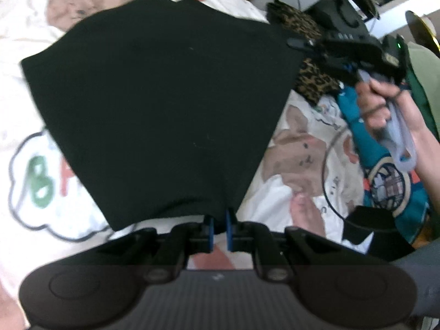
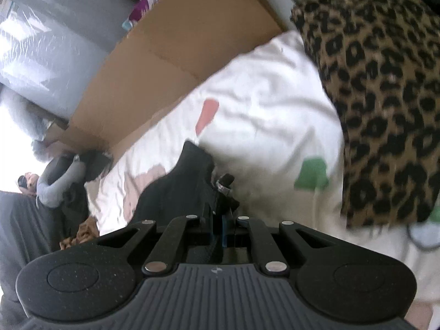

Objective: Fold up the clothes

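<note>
Where cardboard box [image 2: 176, 63] visible: right wrist.

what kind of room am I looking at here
Probably a bedroom at home: a black garment lies spread on a bed with a white cartoon-print cover, a leopard-print garment beside it, cardboard boxes behind.

My left gripper [image 1: 219, 229] is matt black plastic with glossy blue pads [image 1: 228, 227]; the black garment [image 1: 159, 101] I see beyond it is matt, smooth cloth. The bedsheet [image 1: 16, 104] is creased white printed cloth. From my right wrist: leopard-print fabric [image 2: 385, 96], dull brown cardboard [image 2: 178, 46], glossy plastic wrap [image 2: 35, 52], shiny metal rivets [image 2: 155, 266].
</note>
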`<state>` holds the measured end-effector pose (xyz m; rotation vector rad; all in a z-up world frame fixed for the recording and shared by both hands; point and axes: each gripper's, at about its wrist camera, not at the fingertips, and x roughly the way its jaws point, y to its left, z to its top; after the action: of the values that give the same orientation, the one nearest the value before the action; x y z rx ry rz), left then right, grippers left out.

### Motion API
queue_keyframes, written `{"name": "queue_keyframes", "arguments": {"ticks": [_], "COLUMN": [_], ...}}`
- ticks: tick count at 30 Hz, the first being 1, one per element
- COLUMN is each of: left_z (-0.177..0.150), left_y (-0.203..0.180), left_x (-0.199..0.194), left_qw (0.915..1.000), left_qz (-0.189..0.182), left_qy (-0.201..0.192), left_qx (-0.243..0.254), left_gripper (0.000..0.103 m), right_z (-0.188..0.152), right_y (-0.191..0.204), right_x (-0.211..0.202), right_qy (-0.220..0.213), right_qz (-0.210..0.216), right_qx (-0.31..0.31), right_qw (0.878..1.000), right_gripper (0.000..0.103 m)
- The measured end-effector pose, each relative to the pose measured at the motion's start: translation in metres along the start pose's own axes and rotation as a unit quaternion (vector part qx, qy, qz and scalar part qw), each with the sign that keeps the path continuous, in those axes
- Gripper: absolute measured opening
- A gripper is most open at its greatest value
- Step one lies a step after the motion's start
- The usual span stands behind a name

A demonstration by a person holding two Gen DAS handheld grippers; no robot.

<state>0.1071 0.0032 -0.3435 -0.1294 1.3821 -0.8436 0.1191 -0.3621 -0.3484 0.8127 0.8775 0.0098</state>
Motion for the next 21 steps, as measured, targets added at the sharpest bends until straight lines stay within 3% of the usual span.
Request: {"name": "queue_keyframes", "arguments": {"ticks": [10,15,21], "left_z": [0.021,0.035,0.027], "left_y": [-0.015,-0.02,-0.027], "left_x": [0.028,0.042,0.058], "left_qw": [0.9981,0.9973,0.9945], "left_qz": [-0.032,-0.059,-0.091], "left_qy": [0.029,0.038,0.047], "left_qx": [0.043,0.021,-0.02], "left_gripper": [0.008,0.007,0.006], "right_z": [0.028,0.039,0.055], "right_y": [-0.001,-0.003,-0.007], "right_x": [0.011,0.017,0.027], "right_qy": [-0.019,-0.028,-0.04], "right_qz": [-0.015,-0.022,-0.031], "right_qx": [-0.025,-0.033,-0.036], "right_qw": [0.999,0.999,0.998], "right_gripper": [0.004,0.004,0.004]}}
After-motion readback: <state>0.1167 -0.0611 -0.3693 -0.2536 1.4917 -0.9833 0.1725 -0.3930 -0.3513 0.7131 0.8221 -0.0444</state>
